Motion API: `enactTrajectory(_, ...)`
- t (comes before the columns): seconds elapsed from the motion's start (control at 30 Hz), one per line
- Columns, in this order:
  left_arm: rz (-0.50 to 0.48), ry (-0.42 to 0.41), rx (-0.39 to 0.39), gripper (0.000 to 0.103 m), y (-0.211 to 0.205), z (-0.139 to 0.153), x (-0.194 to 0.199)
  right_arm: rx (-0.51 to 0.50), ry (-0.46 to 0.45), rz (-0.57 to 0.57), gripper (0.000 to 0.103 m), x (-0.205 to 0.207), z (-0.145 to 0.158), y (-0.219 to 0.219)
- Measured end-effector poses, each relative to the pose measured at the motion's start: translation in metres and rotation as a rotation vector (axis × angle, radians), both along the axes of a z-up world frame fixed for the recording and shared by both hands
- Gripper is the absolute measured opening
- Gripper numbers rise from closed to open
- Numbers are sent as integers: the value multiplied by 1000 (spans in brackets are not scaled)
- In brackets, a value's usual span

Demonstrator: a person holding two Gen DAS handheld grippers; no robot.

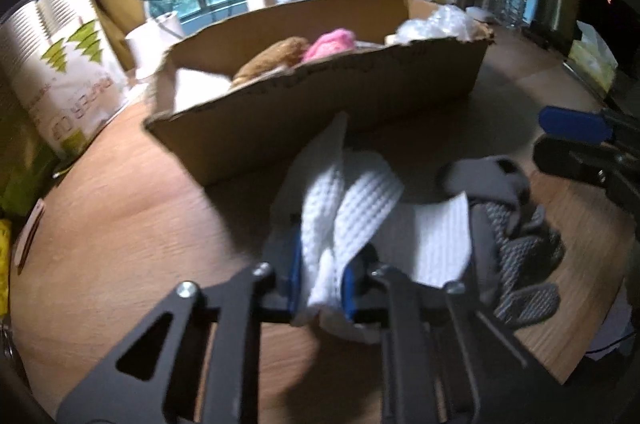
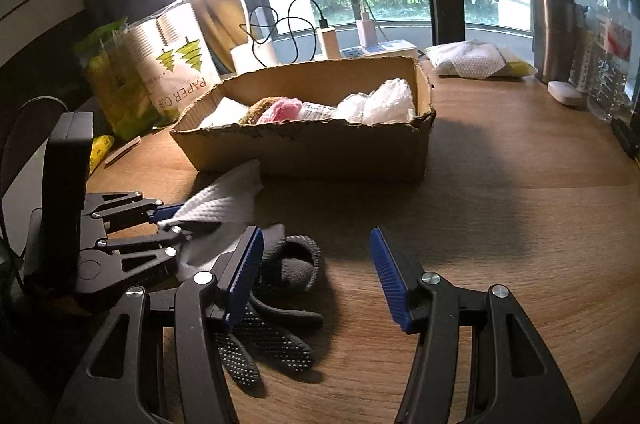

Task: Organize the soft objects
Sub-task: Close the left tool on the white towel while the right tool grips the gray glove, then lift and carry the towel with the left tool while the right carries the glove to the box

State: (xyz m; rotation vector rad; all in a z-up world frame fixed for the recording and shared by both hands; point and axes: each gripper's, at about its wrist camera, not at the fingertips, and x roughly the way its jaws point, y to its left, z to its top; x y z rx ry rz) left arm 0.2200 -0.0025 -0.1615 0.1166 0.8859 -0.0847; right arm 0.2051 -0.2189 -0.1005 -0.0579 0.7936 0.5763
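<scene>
White cloth (image 1: 340, 224) was pinched in left gripper (image 1: 323, 284). Grey glove (image 2: 276, 308) lay by right gripper (image 2: 316, 276), its jaws apart, empty.

Both cameras ride low and close over the bench (image 2: 500, 224), looking forward and downward along their tongs toward the window. Both views share the cardboard box (image 1: 320, 104) and grey glove (image 2: 276, 304).
</scene>
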Motion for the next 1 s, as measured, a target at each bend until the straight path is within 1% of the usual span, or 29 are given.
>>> enactTrajectory(0.1,29,-12,6,12,13,-1,-8,-6,2,16,59,-2,-1,6)
enactTrajectory(0.2,46,-26,-30,11,24,2,-17,-20,14,34,59,-3,-4,14)
enactTrajectory(0.4,45,-83,-64,11,32,18,-30,-65,87,60,59,-1,-22,33)
enactTrajectory(0.5,39,-104,-87,11,34,24,-36,-62,102,56,59,0,-25,38)
enactTrajectory(0.57,24,-104,-107,11,35,27,-36,-63,104,58,59,-1,-26,40)
enactTrajectory(0.67,21,-109,-115,11,36,30,-37,-50,124,82,54,-1,-31,42)
enactTrajectory(0.73,19,-115,-125,11,37,33,-39,-48,118,96,47,-4,-29,45)
enactTrajectory(0.77,17,-123,-130,11,37,36,-40,-49,112,104,45,-6,-29,46)
enactTrajectory(0.8,16,-127,-131,11,36,38,-41,-51,104,110,39,-8,-27,46)
enactTrajectory(0.83,15,-137,-130,11,36,42,-43,-52,89,116,31,-11,-24,47)
enactTrajectory(0.87,14,-145,-132,11,36,45,-44,-48,78,116,26,-12,-22,47)
enactTrajectory(1.0,18,-171,-137,11,36,55,-46,-47,52,124,25,-16,-13,46)
